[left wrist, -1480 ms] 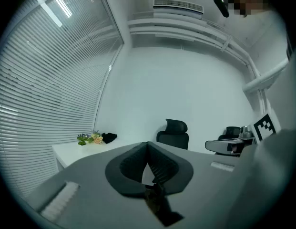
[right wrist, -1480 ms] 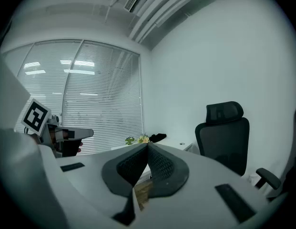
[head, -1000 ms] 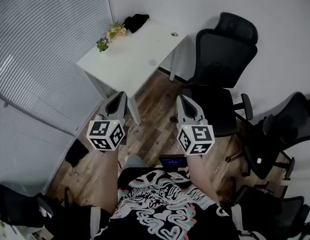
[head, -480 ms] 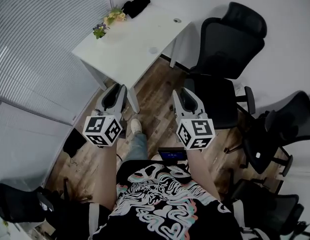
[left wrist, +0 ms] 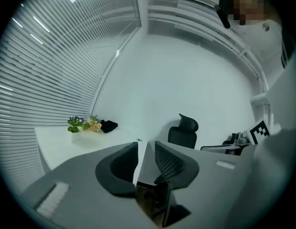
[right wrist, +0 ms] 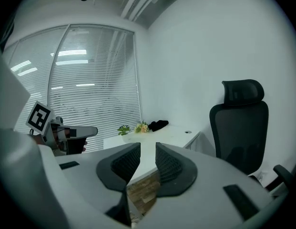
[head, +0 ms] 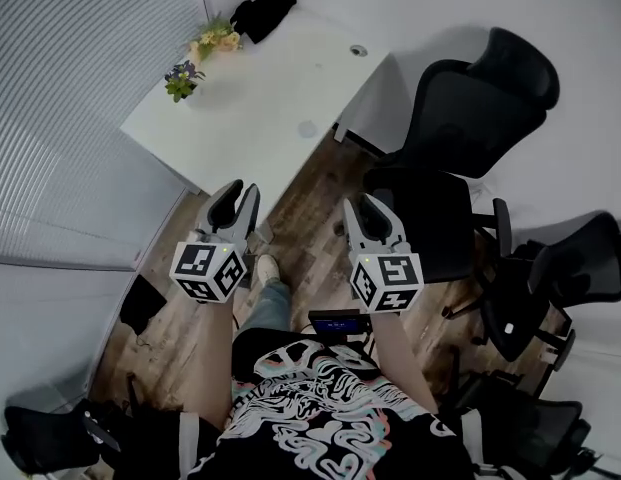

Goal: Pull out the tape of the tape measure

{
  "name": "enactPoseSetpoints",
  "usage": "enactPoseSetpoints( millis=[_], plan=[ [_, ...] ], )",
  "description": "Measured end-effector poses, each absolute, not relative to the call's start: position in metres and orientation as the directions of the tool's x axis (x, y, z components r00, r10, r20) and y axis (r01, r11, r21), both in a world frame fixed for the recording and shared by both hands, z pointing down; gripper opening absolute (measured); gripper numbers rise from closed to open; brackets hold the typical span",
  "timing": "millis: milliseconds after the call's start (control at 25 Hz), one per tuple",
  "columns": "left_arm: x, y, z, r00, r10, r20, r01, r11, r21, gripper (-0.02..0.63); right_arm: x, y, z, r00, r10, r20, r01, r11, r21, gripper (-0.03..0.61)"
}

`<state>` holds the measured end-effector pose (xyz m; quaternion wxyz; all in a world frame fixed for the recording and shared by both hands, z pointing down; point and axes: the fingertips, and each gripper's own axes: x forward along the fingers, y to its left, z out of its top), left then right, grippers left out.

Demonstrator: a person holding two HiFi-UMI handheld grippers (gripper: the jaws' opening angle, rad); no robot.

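I see no tape measure in any view. My left gripper [head: 238,192] hangs in the air just short of the white table's [head: 252,100] near corner, its jaws opening with nothing between them; the left gripper view shows the same empty gap of the left gripper [left wrist: 145,146]. My right gripper [head: 363,206] is level with it over the wooden floor, jaws part open and empty, as the right gripper view also shows of the right gripper [right wrist: 148,148]. A small pale round thing [head: 307,128] lies on the table; I cannot tell what it is.
On the table's far end stand two small flower bunches [head: 181,76] and a black bundle [head: 262,13]. Black office chairs [head: 460,118] crowd the right side, with more chairs [head: 565,268] further right. Window blinds [head: 80,88] run along the left.
Both grippers' jaws went from shut to open. The person has stepped toward the table, which now lies nearer and more central; both grippers stay level side by side.
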<state>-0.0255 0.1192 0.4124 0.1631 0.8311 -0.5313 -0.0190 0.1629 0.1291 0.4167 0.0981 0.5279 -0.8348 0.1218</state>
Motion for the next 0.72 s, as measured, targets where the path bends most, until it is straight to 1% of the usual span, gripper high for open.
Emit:
enactPoseSetpoints(
  millis=[360,720],
  plan=[
    [-0.061,0.011,0.442,0.494,-0.849,0.187,-0.852,-0.43,0.299,0.104,0.125,0.034,0.455,-0.37,-0.843,0.391,-0.928,0.354,-0.114,0.104],
    [-0.074,-0.046,0.46,0.561,-0.799,0.216,-0.814,-0.486,0.318,0.104,0.103,-0.015,0.466,-0.317,-0.851,0.418,-0.948,0.301,-0.106,0.121]
  ],
)
